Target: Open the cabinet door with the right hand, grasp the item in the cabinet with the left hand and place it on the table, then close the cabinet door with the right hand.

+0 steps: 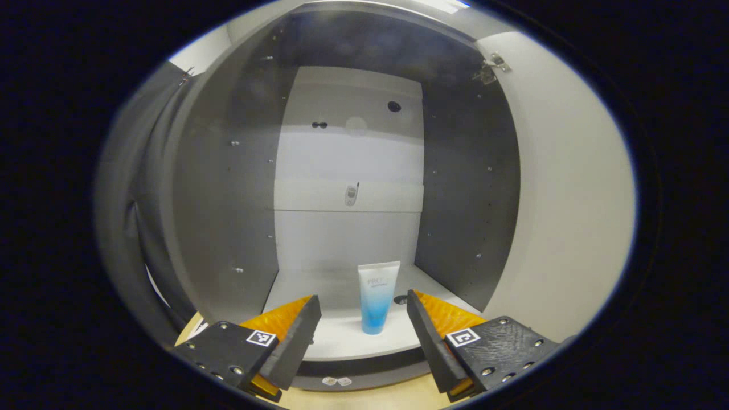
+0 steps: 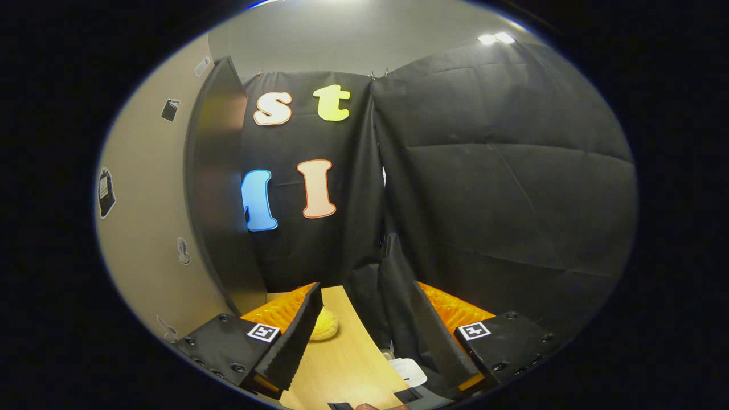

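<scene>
The cabinet (image 1: 228,188) stands open, its door (image 1: 569,188) swung out to the right in the left gripper view. On its white floor a white-and-blue tube (image 1: 377,296) stands upright on its cap. My left gripper (image 1: 361,324) is open just in front of the cabinet's lower edge, its fingers either side of the tube but short of it. In the right gripper view the open door (image 2: 219,182) shows edge-on at the left. My right gripper (image 2: 364,319) is open beside that door, holding nothing.
The wooden table (image 2: 342,359) runs below the right gripper, with a yellow soft object (image 2: 324,327) behind its left finger and small white and dark items (image 2: 410,373) at the near edge. Black cloth (image 2: 501,188) walls the booth.
</scene>
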A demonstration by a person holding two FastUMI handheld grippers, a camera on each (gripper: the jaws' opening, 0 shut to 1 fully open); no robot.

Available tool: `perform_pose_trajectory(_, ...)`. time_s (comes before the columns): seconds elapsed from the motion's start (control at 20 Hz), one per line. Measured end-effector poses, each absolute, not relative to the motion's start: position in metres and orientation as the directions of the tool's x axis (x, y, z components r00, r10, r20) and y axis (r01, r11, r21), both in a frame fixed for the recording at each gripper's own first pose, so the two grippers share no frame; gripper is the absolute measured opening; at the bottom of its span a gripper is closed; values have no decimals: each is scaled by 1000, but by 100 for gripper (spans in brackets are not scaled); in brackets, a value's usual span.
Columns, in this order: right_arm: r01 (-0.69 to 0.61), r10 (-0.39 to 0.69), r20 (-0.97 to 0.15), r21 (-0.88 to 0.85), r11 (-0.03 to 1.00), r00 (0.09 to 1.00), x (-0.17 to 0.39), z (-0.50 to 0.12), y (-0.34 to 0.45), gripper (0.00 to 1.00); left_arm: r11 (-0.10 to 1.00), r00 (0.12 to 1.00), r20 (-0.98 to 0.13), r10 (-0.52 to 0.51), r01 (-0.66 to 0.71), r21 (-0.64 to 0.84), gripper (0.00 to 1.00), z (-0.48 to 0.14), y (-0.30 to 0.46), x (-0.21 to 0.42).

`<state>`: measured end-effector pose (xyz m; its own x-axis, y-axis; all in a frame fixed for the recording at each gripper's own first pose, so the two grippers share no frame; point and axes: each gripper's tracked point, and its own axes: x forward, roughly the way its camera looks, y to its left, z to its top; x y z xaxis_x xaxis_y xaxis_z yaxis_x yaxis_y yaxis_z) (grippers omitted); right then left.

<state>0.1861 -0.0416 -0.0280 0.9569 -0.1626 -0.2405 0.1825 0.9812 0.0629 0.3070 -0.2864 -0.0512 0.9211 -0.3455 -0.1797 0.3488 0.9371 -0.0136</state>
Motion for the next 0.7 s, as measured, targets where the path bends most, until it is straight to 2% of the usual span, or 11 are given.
perform_pose_trajectory(0.1,184,-163,-257,60,981,953,189,-35,-48,98,946,928,-195,-317,325,8,89,-58,-294,323)
perform_pose_trajectory(0.35,191,-168,-284,57,980,944,197,-45,-56,98,950,933,-198,-300,312,28,88,-71,-318,351)
perform_pose_trajectory(0.5,201,-171,-272,83,976,947,200,-44,-59,98,956,937,-207,-281,292,22,76,-77,-322,360)
perform_pose_trajectory(0.6,207,-176,-277,86,975,945,203,-47,-63,98,962,945,-201,-260,270,28,73,-78,-319,366)
perform_pose_trajectory(0.7,215,-184,-281,84,973,942,208,-49,-69,98,962,944,-202,-261,271,21,62,-80,-323,371)
